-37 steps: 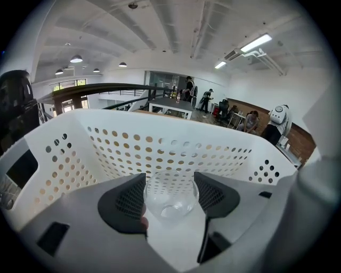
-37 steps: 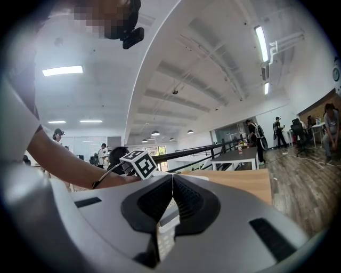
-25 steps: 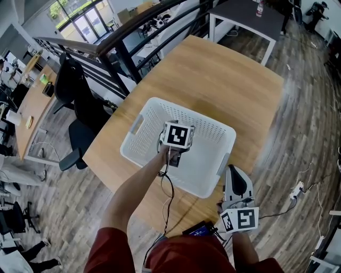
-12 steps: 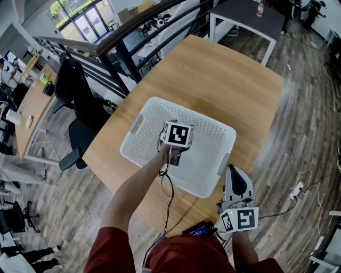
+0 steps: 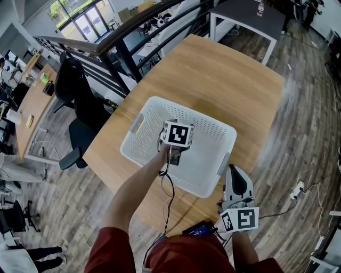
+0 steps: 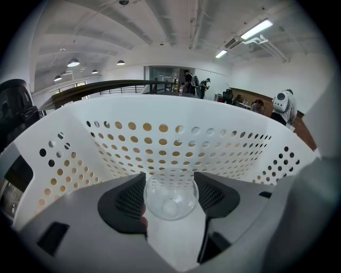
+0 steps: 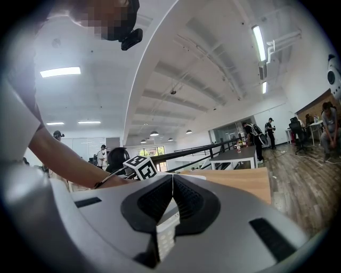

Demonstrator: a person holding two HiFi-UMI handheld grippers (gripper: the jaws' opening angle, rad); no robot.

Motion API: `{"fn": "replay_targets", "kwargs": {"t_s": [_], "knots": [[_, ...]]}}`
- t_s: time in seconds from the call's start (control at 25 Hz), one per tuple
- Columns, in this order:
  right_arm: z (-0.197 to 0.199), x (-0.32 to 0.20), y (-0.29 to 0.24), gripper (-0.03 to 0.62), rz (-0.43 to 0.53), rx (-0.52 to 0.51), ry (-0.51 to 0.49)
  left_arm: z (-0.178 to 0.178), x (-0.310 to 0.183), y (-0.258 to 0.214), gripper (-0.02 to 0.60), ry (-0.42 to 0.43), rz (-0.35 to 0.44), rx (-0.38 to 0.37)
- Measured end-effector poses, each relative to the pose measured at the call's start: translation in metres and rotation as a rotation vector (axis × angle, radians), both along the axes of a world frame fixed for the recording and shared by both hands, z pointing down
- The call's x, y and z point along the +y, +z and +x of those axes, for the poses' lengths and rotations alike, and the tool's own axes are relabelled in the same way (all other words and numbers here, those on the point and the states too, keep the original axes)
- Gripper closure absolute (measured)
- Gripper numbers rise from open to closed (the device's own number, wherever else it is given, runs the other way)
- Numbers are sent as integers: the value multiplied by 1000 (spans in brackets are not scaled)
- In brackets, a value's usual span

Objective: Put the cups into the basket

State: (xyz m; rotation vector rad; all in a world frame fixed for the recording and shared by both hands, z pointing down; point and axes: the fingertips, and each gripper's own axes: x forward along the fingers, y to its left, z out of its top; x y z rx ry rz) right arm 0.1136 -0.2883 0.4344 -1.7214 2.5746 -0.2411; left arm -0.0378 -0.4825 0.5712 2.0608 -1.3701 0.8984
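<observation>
A white perforated basket point(image 5: 147, 110) stands on the round wooden table point(image 5: 224, 74). My left gripper point(image 5: 176, 141) reaches down inside it; its marker cube hides the jaws in the head view. In the left gripper view a clear cup point(image 6: 171, 202) lies mouth toward the camera between the two dark pads, touching both, so my left gripper point(image 6: 170, 179) is shut on it, low inside the basket wall point(image 6: 176, 133). My right gripper point(image 5: 233, 171) rests at the table's near right edge beside the basket. Its tips meet with nothing between them point(image 7: 172, 178).
A black railing point(image 5: 106, 50) runs past the table's far left, with black office chairs point(image 5: 80, 106) below it. A dark table point(image 5: 248, 16) stands at the back. Cables and a power strip point(image 5: 295, 189) lie on the wooden floor at the right.
</observation>
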Motion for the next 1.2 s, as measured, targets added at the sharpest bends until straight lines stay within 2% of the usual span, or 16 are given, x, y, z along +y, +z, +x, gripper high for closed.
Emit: {"fn": "replay_targets", "kwargs": {"t_s": [0.72, 1.2], "knots": [[-2, 4, -2, 582, 11, -16, -14, 9, 7, 0, 291, 37, 20, -37], [-6, 4, -5, 582, 27, -39, -34, 8, 6, 2, 291, 16, 17, 12]]}}
